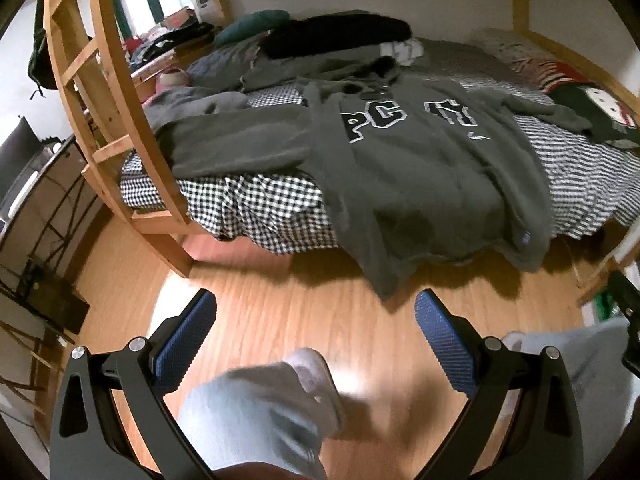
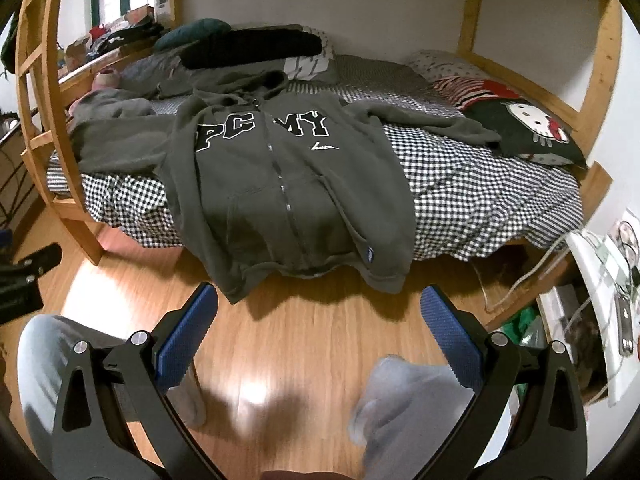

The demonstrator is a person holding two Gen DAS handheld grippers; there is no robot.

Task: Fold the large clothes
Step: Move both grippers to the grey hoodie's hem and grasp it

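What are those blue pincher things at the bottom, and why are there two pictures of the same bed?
Those are two hand-held grabbers, one in each of a person's hands. Each carries a small camera, so you get two pictures. One shows the left gripper, the other the right gripper. Both are open and hold nothing. On the checked bed lies a grey zip hoodie, spread out with its hem hanging over the edge, waiting to be folded. Below, you see the person's socked foot on the wooden floor.
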